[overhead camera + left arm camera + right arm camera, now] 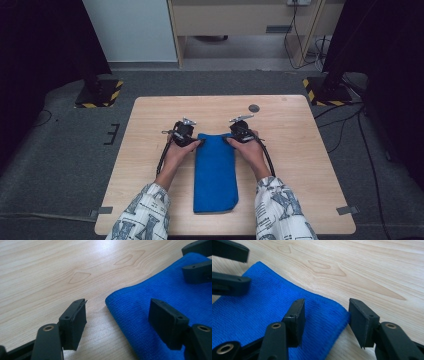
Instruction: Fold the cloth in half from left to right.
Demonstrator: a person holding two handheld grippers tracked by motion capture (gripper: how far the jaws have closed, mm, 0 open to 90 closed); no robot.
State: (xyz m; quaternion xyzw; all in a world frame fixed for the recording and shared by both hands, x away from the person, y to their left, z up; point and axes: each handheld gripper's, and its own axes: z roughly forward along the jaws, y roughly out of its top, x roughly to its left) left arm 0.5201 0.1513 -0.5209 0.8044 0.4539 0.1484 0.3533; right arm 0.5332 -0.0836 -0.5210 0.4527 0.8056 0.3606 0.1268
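Pale wooden table [300,150] carries the folded blue cloth [215,172], lying from the centre toward 6 o'clock. Your left gripper [117,322] and right gripper [325,321] each straddle a far corner of it, jaws partly open, gripping nothing yet. If you close too high, the pads may catch only the top layer, and I think the fold can open when you lift. Uneven timing can also skew the cloth.

In the high view, the hands cover most of both grippers, so the jaws' spread is unreadable there. The small dark disc [254,108] on the bench [300,150] is too small to identify. The blue cloth [160,305] runs off the edge in both gripper views.
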